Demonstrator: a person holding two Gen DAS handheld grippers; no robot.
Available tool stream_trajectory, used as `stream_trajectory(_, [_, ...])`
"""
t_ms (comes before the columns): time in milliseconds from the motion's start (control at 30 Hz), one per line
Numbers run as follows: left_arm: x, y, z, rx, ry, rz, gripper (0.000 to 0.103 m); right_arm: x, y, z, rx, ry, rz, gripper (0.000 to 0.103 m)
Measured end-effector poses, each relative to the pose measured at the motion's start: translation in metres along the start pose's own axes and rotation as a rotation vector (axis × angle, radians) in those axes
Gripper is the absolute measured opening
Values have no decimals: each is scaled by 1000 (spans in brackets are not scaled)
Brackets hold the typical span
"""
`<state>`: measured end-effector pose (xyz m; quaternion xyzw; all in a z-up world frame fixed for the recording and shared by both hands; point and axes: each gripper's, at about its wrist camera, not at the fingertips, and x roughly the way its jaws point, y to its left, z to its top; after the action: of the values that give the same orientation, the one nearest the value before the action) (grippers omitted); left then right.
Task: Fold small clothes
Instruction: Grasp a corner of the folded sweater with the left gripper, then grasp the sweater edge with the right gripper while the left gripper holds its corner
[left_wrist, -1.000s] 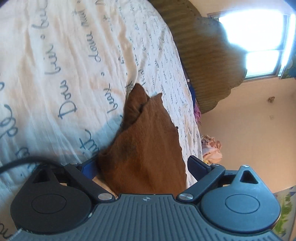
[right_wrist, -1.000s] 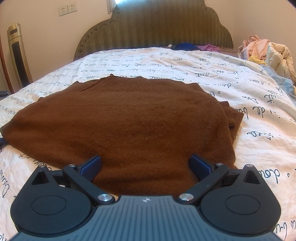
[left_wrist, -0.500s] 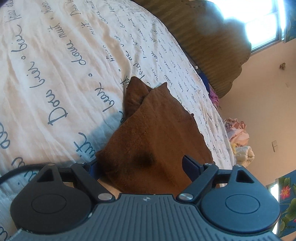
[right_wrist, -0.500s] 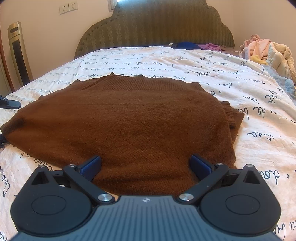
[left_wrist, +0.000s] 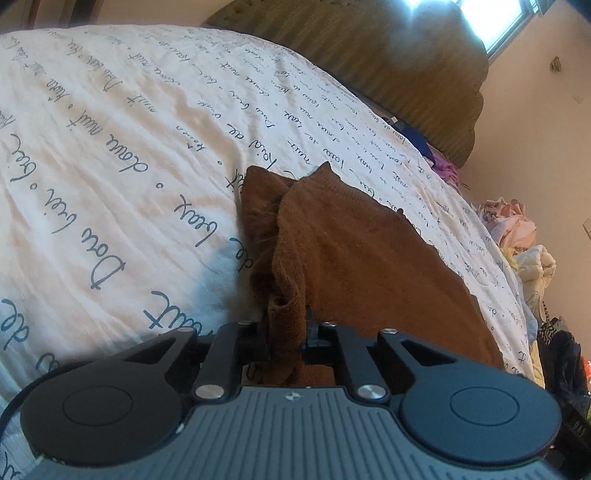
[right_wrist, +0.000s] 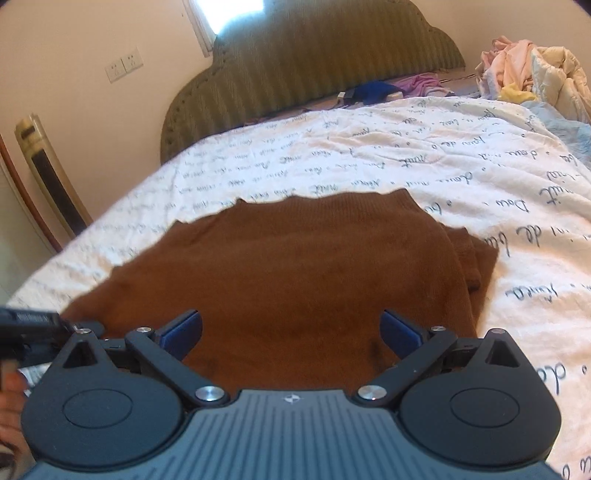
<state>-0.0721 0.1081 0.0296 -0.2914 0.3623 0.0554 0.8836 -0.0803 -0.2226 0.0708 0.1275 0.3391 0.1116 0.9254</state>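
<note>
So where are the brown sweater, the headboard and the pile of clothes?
brown sweater (right_wrist: 295, 280): right wrist view, middle of its body.
headboard (right_wrist: 314, 70): right wrist view, ribbed front.
pile of clothes (right_wrist: 535, 70): right wrist view, top of the heap.

The left gripper (left_wrist: 287, 334) points downward, its jaws closing with a bunched fold of brown sweater (left_wrist: 354, 258) pinched between them. The right gripper (right_wrist: 291, 332) also tilts down, jaws spread wide, blue pads (right_wrist: 183, 330) clear of the cloth beneath
</note>
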Motion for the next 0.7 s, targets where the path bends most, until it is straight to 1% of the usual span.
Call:
stream_trajectory(167, [-4, -12, -5, 74, -47, 28, 9, 14, 13, 33, 36, 47, 113, 103])
stream_trajectory(267, [-7, -23, -10, 157, -76, 56, 9, 34, 38, 55, 5, 114, 205, 103])
stream_trajectory(400, [-7, -34, -16, 235, -100, 85, 9, 78, 84, 79, -63, 230, 324, 103])
stream_trajectory(533, [-12, -51, -27, 379, -173, 124, 9, 122, 137, 91, -154, 339, 368, 103])
stream_trajectory(633, [-10, -59, -33, 424, -178, 128, 9, 151, 170, 91, -211, 462, 424, 103])
stream_trajectory(667, [-8, -60, -35, 432, -176, 128, 8, 162, 179, 88, -230, 513, 434, 103])
stream_trajectory(700, [-7, -61, -36, 441, -176, 125, 8, 172, 187, 85, -248, 551, 425, 103])
